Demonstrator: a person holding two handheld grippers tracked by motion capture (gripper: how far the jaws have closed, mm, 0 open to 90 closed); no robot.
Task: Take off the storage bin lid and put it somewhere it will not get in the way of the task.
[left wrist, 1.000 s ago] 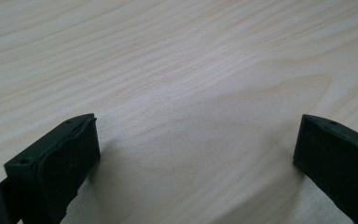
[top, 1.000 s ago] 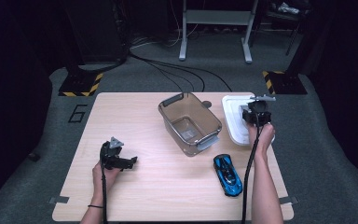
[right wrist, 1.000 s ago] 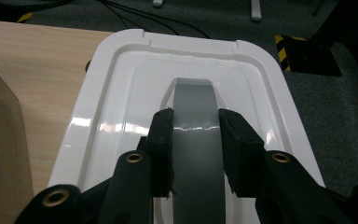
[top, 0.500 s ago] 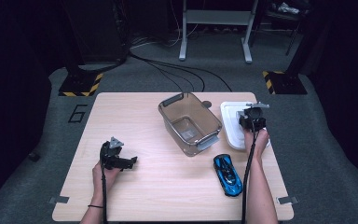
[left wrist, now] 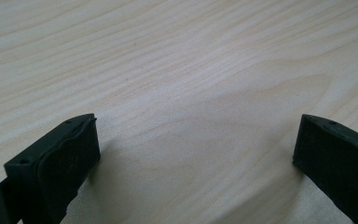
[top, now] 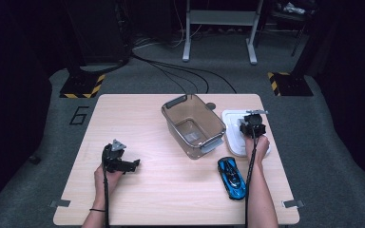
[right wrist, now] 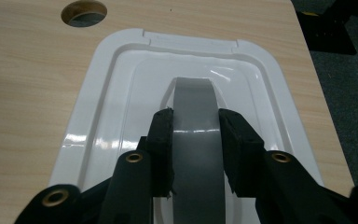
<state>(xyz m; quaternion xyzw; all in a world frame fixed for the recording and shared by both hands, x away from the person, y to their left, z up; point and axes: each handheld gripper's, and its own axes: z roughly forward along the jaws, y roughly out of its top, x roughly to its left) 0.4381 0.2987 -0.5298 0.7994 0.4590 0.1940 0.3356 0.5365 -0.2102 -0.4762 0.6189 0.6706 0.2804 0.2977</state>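
Observation:
My right gripper (right wrist: 195, 125) is shut on a grey roll of tape (right wrist: 194, 95), held upright on edge between the jaws. It hangs just above a white plastic lid (right wrist: 121, 74) at the table's right side. In the high view the right gripper (top: 253, 124) sits over that white lid (top: 232, 140). The left gripper (top: 129, 165) rests low at the table's front left, and its own view shows the left gripper (left wrist: 196, 140) open, with bare wood between the jaws.
A clear plastic bin (top: 192, 124) with grey handles stands empty mid-table, left of the lid. A blue toy car (top: 232, 176) lies near the front right edge. A round cable hole (right wrist: 84, 12) is behind the lid.
My right gripper with the tape has shifted slightly left and toward the person over the lid. The left gripper has stayed put.

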